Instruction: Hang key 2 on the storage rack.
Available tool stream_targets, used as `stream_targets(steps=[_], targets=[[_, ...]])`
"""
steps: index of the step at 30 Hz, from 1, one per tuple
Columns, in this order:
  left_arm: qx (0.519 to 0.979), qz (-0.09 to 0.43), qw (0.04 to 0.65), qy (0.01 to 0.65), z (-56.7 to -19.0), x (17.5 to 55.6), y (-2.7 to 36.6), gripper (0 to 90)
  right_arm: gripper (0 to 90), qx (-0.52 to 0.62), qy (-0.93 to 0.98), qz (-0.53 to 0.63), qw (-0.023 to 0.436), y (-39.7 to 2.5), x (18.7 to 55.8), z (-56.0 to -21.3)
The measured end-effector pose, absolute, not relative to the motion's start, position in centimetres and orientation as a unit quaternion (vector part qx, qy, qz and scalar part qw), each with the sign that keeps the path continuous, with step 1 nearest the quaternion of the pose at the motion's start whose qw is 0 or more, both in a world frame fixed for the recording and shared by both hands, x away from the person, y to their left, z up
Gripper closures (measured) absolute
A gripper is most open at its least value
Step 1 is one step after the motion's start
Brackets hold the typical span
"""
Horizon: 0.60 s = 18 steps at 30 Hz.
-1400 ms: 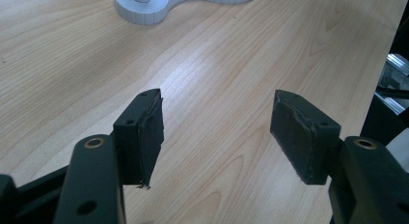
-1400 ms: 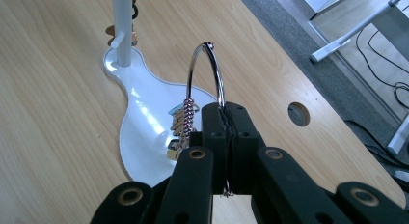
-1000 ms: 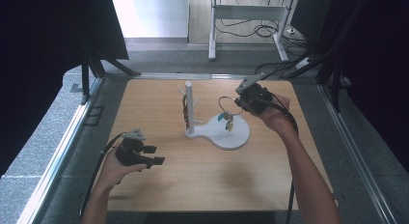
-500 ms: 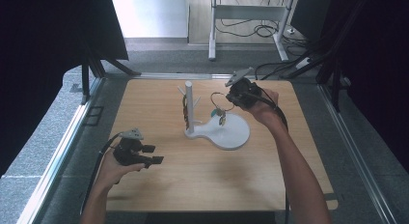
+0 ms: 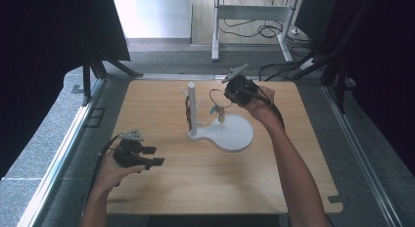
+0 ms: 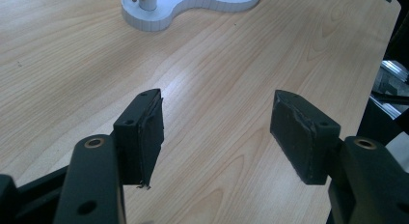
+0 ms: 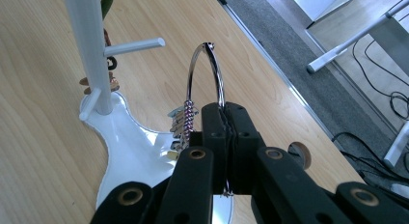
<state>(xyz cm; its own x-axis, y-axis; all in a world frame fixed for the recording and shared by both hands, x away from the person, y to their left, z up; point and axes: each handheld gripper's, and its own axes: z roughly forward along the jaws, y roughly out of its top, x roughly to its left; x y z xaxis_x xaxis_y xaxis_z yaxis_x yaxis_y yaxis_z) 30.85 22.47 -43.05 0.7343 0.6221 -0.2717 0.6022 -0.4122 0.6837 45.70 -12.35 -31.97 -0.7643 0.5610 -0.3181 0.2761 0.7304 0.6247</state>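
— At two o'clock from the white stand, what did the right gripper hold?
— Its jaws were clamped tight on a metal ring with charms, raised beside the peg.
— And the left gripper?
— At seven o'clock, jaws spread wide, empty, over the table.

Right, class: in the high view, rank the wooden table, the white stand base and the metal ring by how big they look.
Largest to smallest:
1. wooden table
2. white stand base
3. metal ring, held off the table in the right gripper, so slightly nearer the camera, yet still plainly smallest.
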Motion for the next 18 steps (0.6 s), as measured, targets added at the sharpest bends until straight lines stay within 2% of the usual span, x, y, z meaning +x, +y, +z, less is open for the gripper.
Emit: stream_targets(steps=[18], targets=[[0.836,0.014,0.408,0.368,-42.9,30.7,23.2,37.1,88.1,0.238,0.895,0.28,0.251,-10.5,47.6,-33.3]])
